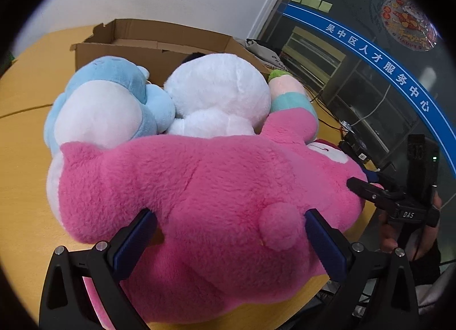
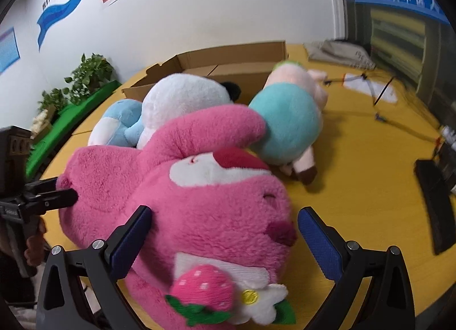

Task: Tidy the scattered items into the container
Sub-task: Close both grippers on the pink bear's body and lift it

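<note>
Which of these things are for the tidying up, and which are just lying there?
For the job:
pink plush bear
white plush toy
blue plush toy
plush pig
cardboard box

Just lying about:
grey bag
cables
potted plants

A big pink plush bear point(image 1: 205, 202) lies nearest on the yellow worktop point(image 2: 370, 182), a strawberry sewn at its neck. Behind it, touching, sit a blue-and-white plush point(image 1: 108, 105) at left, a white plush point(image 1: 219, 93), and a pig plush in teal point(image 2: 287, 119) at right. The open cardboard box point(image 1: 148, 45) stands farthest.
</note>
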Action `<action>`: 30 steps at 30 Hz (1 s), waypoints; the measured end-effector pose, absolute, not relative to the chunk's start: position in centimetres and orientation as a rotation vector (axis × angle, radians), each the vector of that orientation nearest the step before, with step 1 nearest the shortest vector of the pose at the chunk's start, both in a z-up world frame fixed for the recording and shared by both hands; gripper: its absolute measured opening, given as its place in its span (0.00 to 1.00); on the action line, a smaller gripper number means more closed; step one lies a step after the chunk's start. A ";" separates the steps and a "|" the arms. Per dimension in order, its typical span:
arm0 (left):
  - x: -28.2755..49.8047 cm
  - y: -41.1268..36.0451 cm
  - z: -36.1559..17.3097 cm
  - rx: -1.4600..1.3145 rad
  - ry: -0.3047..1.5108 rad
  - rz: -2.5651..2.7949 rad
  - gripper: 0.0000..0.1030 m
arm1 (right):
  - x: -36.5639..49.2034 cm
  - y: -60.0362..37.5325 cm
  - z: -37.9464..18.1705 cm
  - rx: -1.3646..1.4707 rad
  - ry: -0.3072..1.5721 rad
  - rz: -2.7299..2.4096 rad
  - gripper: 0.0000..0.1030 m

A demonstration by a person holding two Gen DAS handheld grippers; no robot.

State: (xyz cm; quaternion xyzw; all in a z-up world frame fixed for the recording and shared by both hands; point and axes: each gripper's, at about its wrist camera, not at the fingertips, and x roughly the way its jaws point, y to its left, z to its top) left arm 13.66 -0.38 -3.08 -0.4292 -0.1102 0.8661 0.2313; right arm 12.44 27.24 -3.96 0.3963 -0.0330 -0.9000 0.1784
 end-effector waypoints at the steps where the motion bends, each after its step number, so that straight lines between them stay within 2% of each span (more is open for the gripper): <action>1: 13.4 -0.5 -3.3 -1.184 -0.319 2.365 0.99 | 12.1 27.5 -4.4 1.132 -0.122 -2.523 1.00; 9: 12.6 -0.7 -4.6 -1.221 -0.376 2.286 0.97 | 10.0 28.0 -7.6 1.154 -0.216 -2.424 1.00; 15: 13.0 -1.0 -4.1 -1.223 -0.386 2.253 0.76 | 9.8 27.6 -7.9 1.189 -0.219 -2.397 1.00; 16: 13.1 -1.0 -4.0 -1.220 -0.387 2.251 0.70 | 9.9 27.6 -7.9 1.193 -0.229 -2.400 1.00; 20: 13.9 -1.2 -3.3 -1.204 -0.400 2.253 0.56 | 11.1 27.0 -7.3 1.157 -0.221 -2.415 0.87; 24: 15.5 -0.9 -1.9 -1.173 -0.358 2.284 0.53 | 12.3 26.4 -6.1 1.126 -0.211 -2.427 0.74; 30: 17.2 -2.1 3.6 -1.063 -0.356 2.333 0.53 | 14.1 25.6 -1.7 1.003 -0.195 -2.423 0.71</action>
